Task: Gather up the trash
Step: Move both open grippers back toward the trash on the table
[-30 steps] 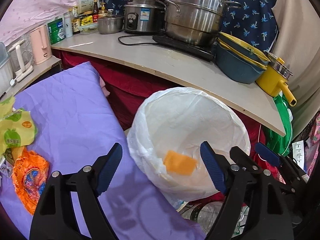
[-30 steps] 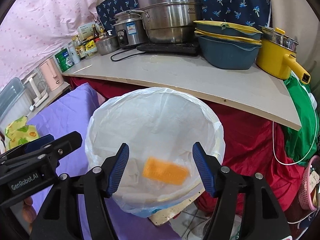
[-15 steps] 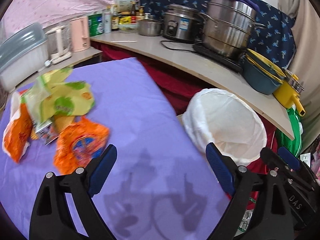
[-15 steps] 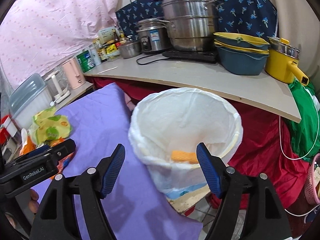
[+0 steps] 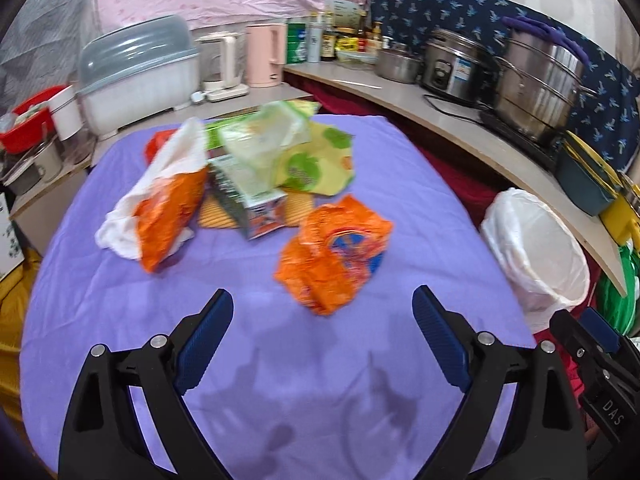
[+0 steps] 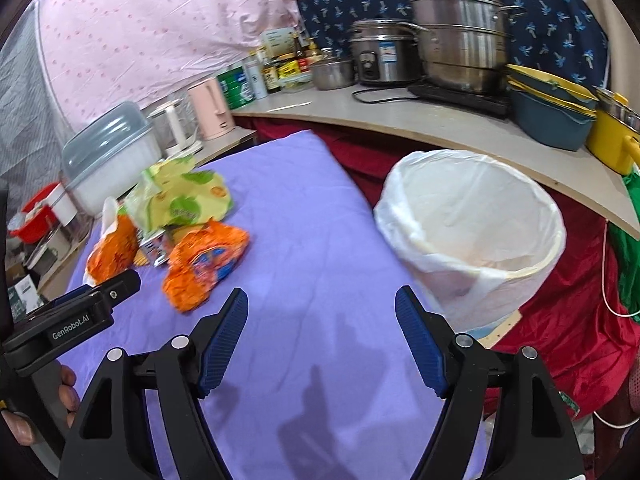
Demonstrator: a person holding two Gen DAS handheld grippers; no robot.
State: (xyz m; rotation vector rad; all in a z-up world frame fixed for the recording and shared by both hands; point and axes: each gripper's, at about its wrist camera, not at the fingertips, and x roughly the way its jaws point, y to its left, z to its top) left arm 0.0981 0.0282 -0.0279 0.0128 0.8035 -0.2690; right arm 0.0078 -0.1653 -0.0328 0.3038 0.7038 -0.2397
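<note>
Jaws of the left gripper (image 5: pixel 323 312) stand spread wide above the purple cloth (image 5: pixel 360 184), having just been opening, with nothing between the blue pads and nothing touched. The right gripper (image 6: pixel 321 310) is also spread, a little less wide, its jaws likewise having just been opening; it hangs empty over bare cloth, near the bin.

Trash lies in a loose heap toward the far side of the cloth. Nearest the left gripper is a crumpled orange wrapper (image 5: pixel 334 254) with a blue and red print. Beyond it sit a small printed carton (image 5: pixel 256 212), a yellow-green packet (image 5: pixel 316 160) with green spots, and at the left a second orange bag (image 5: pixel 168 210) with a white lining turned out. The pieces touch or overlap one another.

The white-lined bin (image 6: pixel 472 232) stands just off the cloth's right edge, below the counter (image 6: pixel 440 128), well apart from the heap.
</note>
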